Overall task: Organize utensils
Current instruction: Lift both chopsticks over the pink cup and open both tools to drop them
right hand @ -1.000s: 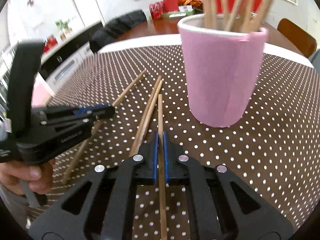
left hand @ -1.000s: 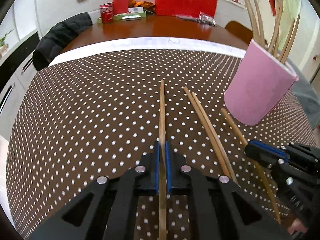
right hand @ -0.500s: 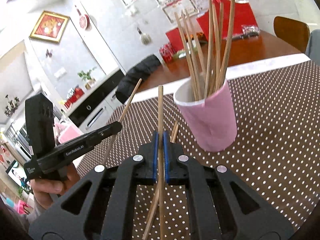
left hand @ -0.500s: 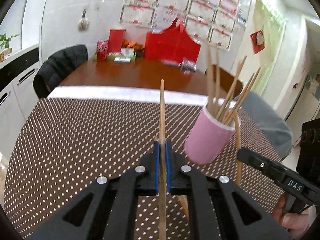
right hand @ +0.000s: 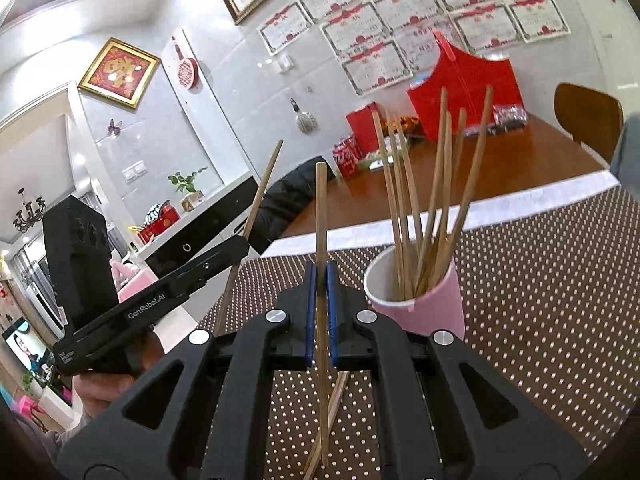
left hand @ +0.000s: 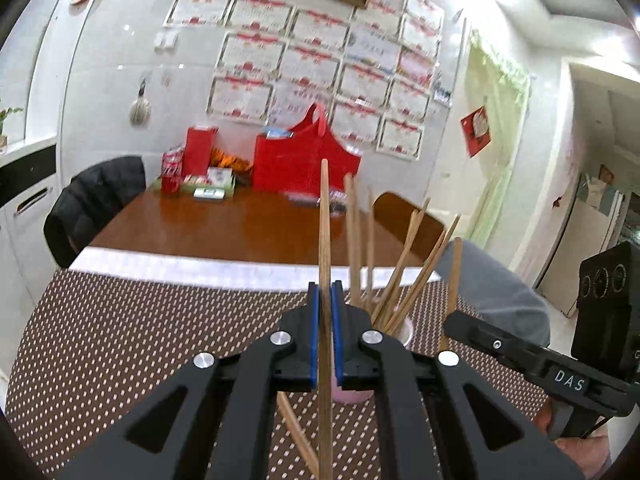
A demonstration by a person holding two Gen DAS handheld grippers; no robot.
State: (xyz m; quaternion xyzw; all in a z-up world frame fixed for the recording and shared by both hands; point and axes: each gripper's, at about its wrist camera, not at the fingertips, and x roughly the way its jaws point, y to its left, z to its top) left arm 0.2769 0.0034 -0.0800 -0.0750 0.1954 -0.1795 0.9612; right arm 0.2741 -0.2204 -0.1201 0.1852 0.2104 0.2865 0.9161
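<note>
Since a second earlier both claws had risen off the dotted tablecloth, each carrying a chopstick. Open air surrounded them above the table. The pink cup, bristling with wooden sticks, stood just ahead. Left gripper clenched one chopstick upright; right gripper clamped another chopstick. Two lay below.

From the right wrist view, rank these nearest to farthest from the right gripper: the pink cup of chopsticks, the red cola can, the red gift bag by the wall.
1. Pink cup of chopsticks: just right of the right gripper, on the dotted cloth.
2. Red cola can: across the wooden table, slightly right of centre.
3. Red gift bag: far right, by the wall.
</note>
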